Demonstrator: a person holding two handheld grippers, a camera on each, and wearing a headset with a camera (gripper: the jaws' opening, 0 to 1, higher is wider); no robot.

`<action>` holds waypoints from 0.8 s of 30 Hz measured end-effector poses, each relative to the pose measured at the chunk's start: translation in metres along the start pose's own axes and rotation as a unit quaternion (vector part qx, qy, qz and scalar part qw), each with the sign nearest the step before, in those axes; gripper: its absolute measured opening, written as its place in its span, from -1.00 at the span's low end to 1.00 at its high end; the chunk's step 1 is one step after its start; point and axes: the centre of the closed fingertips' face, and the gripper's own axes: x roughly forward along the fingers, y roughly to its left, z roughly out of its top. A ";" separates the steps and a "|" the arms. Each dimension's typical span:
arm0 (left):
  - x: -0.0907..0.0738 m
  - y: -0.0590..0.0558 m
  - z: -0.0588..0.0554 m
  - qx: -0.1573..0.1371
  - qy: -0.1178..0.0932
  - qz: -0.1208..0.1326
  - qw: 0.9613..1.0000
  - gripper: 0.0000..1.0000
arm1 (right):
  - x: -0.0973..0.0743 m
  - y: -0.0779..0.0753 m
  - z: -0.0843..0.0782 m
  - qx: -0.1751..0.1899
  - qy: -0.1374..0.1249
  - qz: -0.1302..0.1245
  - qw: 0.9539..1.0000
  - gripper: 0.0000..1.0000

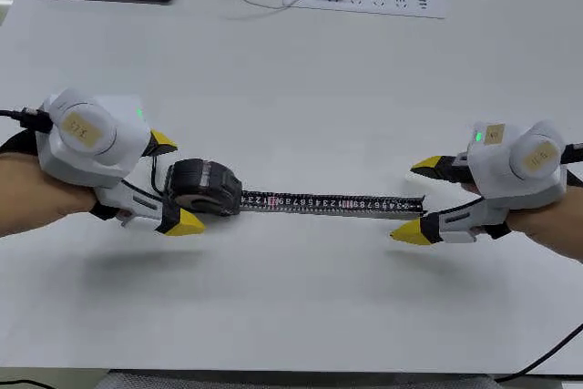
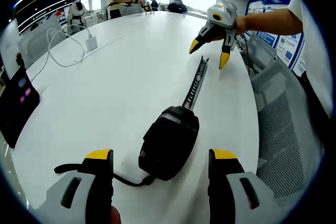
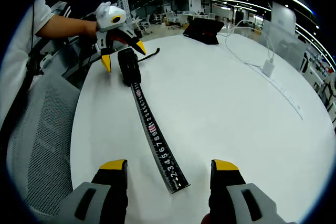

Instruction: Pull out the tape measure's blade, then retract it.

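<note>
With left gripper point(image 1: 175, 181) and right gripper point(image 1: 414, 199) open, best pinch the probably springy blade point(image 1: 328, 202) at its tip, steadying the heavier-looking case point(image 1: 202, 187).

Reading along the blade point(image 3: 157, 142) now: white digits on black, 2 through 9 climbing from the free end, then a red-boxed figure I can't make out, then single digits again. The tan sticker point(image 1: 82, 127) on my left gripper point(image 1: 178, 182) has print too blurred to read, and so do the blue wall boards point(image 2: 286, 45).
</note>
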 end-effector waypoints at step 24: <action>-0.037 -0.003 0.006 -0.063 -0.109 0.071 0.989 0.45 | -0.013 0.015 0.017 0.035 -0.071 -0.067 0.995 0.28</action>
